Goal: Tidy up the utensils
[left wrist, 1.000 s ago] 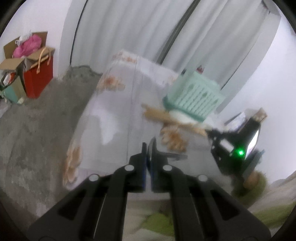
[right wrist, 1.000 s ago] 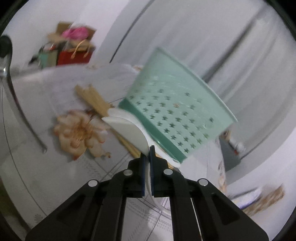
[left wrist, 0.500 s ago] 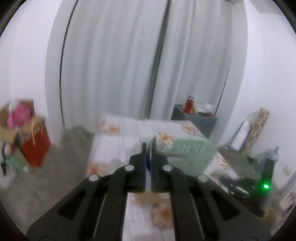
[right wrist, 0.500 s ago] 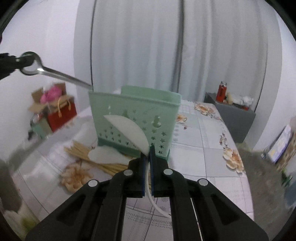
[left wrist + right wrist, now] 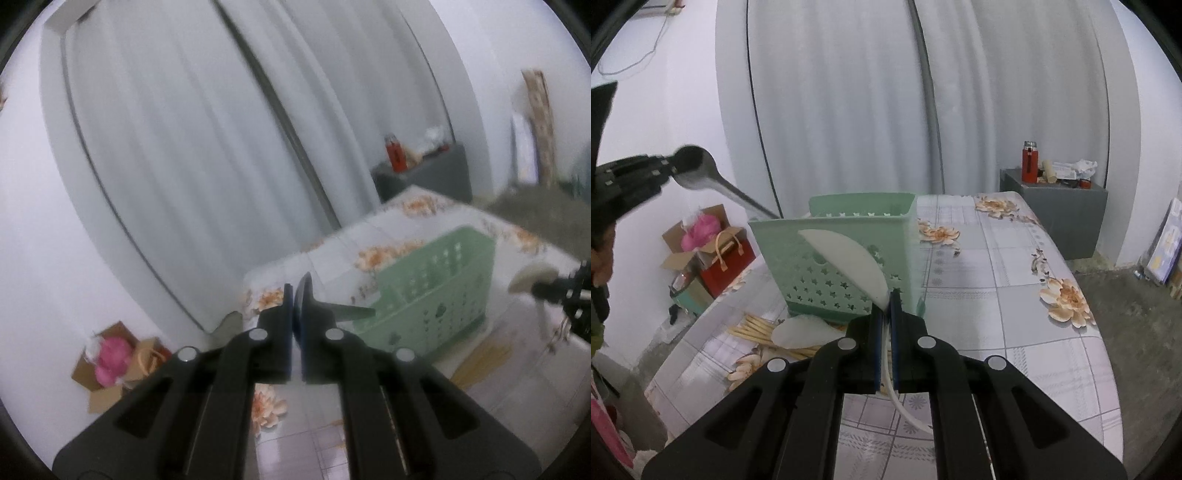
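My left gripper (image 5: 294, 297) is shut on a metal spoon (image 5: 347, 311), whose handle sticks out to the right toward the green slotted basket (image 5: 432, 291). In the right wrist view that spoon (image 5: 696, 170) hangs in the air left of the basket (image 5: 834, 236), handle end by its rim. My right gripper (image 5: 885, 301) is shut on a white plastic spoon (image 5: 849, 258), bowl raised in front of the basket. A second white spoon (image 5: 801, 330) lies on a bundle of wooden chopsticks (image 5: 755, 326) on the table.
The table (image 5: 990, 266) has a floral checked cloth. On the floor to the left stand a red bag (image 5: 726, 264) and a cardboard box (image 5: 683, 243). A grey cabinet (image 5: 1056, 210) with a red flask (image 5: 1029, 162) stands back right, before white curtains.
Both grippers rose and rolled upright with their spoons still held. The left one swung up to the left of the basket; the white spoon came off the table.
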`<state>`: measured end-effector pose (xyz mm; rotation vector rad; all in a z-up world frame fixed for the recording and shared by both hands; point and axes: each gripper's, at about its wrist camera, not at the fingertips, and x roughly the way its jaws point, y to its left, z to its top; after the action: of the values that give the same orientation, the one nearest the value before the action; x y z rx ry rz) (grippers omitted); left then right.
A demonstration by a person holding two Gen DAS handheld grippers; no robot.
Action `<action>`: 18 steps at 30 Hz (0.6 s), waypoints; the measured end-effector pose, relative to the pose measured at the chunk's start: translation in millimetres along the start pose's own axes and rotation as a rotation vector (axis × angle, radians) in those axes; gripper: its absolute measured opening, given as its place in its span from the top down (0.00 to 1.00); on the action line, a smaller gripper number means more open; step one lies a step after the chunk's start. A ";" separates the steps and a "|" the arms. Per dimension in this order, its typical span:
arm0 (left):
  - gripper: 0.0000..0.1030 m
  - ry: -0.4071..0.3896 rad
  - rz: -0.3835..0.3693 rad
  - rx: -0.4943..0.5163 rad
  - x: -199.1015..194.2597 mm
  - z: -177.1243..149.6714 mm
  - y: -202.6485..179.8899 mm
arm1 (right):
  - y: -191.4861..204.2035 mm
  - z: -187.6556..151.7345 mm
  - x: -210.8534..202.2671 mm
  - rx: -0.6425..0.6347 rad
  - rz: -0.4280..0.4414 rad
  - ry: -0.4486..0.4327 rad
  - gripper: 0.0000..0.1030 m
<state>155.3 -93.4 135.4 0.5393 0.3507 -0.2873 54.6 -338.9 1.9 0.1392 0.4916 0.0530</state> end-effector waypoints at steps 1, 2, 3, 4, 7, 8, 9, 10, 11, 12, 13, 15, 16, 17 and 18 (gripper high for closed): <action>0.99 0.011 -0.006 0.017 3.3 1.1 -3.7 | -0.1 -0.3 0.2 0.002 0.001 -0.001 0.96; 0.99 0.021 -0.012 0.034 6.1 1.2 -5.8 | -0.6 -0.3 0.2 0.005 0.001 -0.002 0.96; 0.99 0.026 -0.013 0.055 8.7 3.0 -9.2 | -1.0 -0.3 -0.2 0.007 0.001 -0.003 0.96; 0.99 0.028 -0.014 0.070 12.9 3.7 -12.2 | -1.2 -0.3 -0.8 0.010 0.001 -0.004 0.96; 0.99 0.062 -0.057 0.079 25.2 5.5 -18.3 | -3.1 -1.3 -0.7 0.022 0.004 -0.002 0.96; 0.99 0.074 -0.070 0.073 29.9 2.0 -18.1 | -3.9 -1.7 -0.6 0.028 0.006 0.000 0.96; 0.99 0.091 -0.092 0.058 35.9 1.9 -17.4 | -4.5 -1.8 -0.9 0.033 0.007 0.001 0.96; 0.98 0.103 -0.112 0.041 41.3 0.5 -16.8 | -5.0 -1.9 -1.4 0.035 0.007 0.001 0.96; 0.98 0.115 -0.131 0.018 45.7 -0.2 -15.9 | -5.3 -1.8 -2.0 0.036 0.006 0.001 0.96; 0.96 0.124 -0.145 -0.009 49.1 -0.7 -14.4 | -5.3 -1.6 -3.2 0.036 0.004 0.000 0.96; 0.95 0.123 -0.155 -0.025 50.8 -2.0 -16.6 | -5.0 -1.6 -4.1 0.036 0.002 -0.001 0.96; 0.94 0.108 -0.197 -0.072 52.2 -4.1 -14.1 | -5.9 -1.4 -5.2 0.042 0.002 -0.001 0.96; 0.93 0.104 -0.222 -0.101 53.1 -5.0 -12.3 | -6.4 -1.3 -5.3 0.047 0.004 -0.001 0.96; 0.89 0.103 -0.246 -0.129 54.5 -5.9 -10.0 | -7.0 -1.1 -5.4 0.053 0.007 0.000 0.96; 0.85 0.100 -0.264 -0.168 53.5 -7.3 -5.2 | -7.3 -1.0 -5.4 0.056 0.008 0.000 0.96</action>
<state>199.9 -102.9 106.0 0.3422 0.5398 -0.4816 49.5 -346.5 2.4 0.1956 0.4930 0.0469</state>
